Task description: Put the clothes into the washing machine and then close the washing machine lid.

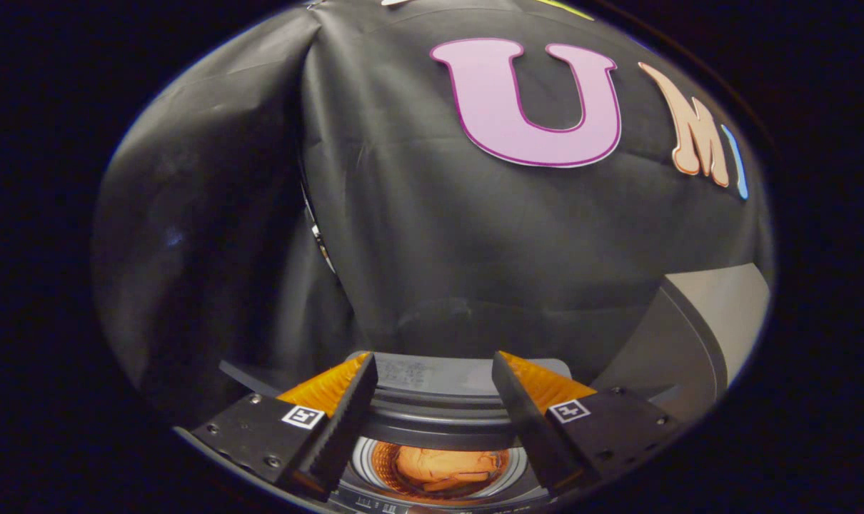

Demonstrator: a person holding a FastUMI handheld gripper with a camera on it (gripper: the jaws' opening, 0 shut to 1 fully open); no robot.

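We see our gripper [432, 371] with its fingers [332, 421] spread wide and nothing between them, so the gap is free. Below and between the fingers the washing machine [439, 410] stands with its round mouth uncovered, giving an open way down into the drum [443, 467]. An orange garment [443, 464] lies at the bottom, taking up part of that room. The raised lid [696, 335] stands to the right of the right finger, blocking passage on that side. Beyond the machine the booth's black cloth [403, 214] closes off the way ahead.
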